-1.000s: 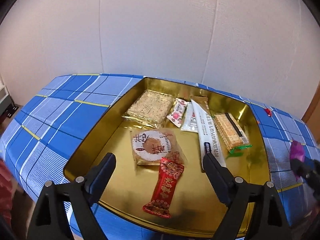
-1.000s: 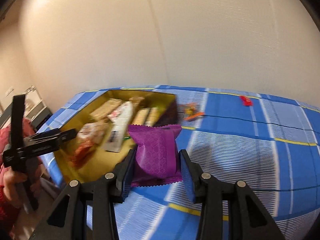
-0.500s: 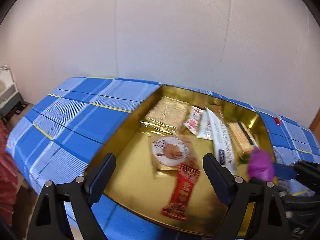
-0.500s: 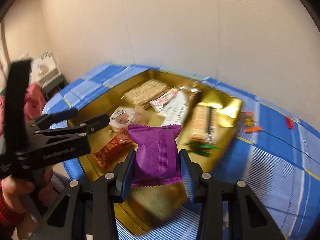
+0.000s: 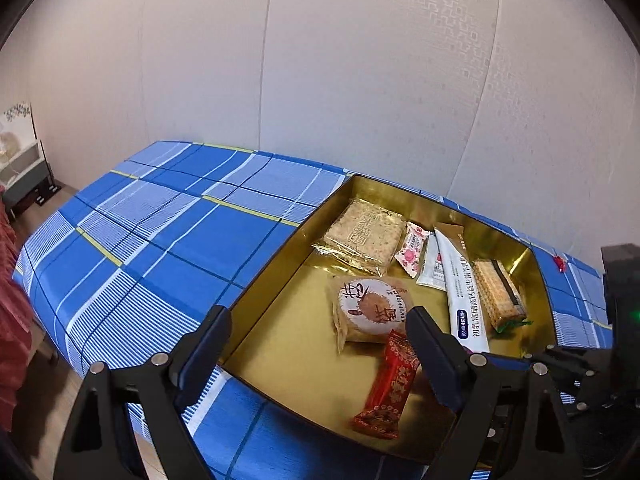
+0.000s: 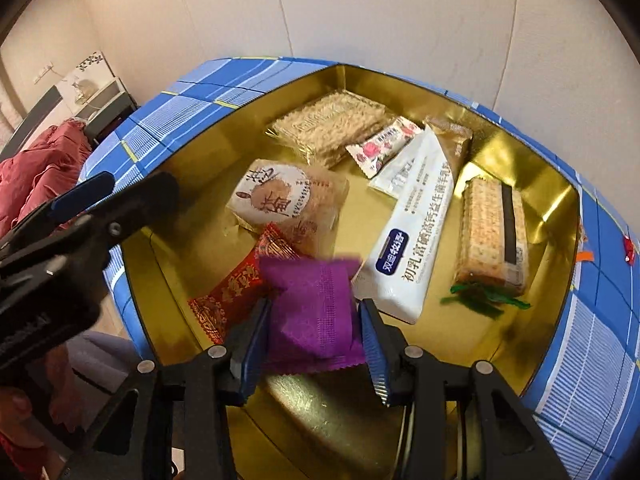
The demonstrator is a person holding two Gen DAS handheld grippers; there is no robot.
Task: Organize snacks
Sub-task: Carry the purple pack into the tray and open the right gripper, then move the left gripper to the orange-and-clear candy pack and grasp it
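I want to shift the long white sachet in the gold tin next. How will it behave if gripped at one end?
The long white sachet looks like thin, flat film, so it will probably droop when lifted by one end. Its glossy wrap may slip between the fingers. It overlaps a small white packet, which may get dragged along inside the gold tin.

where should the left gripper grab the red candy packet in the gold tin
Grip the red candy packet across its narrow middle, coming straight down from above. It lies flat and long on the gold tin floor, and its far end touches the round pastry. The open left gripper likely suits that width.
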